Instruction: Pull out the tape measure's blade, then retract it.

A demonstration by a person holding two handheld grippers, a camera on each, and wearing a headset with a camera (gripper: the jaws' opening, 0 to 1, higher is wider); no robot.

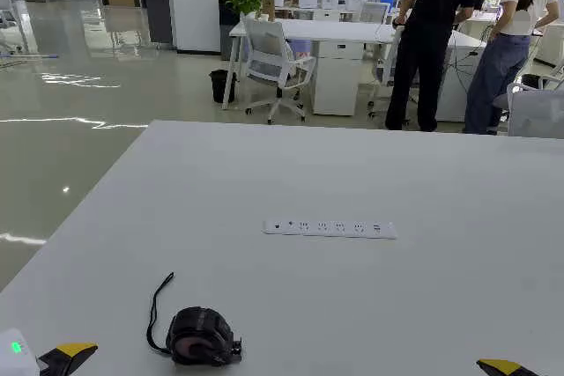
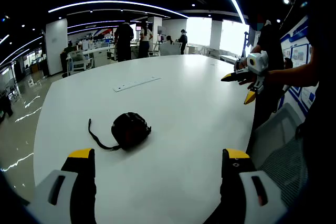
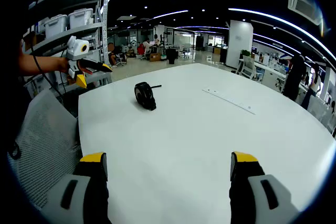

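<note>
My left fingers (image 2: 81, 155), right fingers (image 3: 242, 158) gaped wide, empty; tape measure (image 1: 204, 335) untouched on surface (image 1: 370, 305). Next, I judged: grip case.

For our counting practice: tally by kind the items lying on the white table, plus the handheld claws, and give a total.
Tape measure: 1
Power strip: 1
Claws: 2 (left claw, right claw, both open)
Total: 4
</note>
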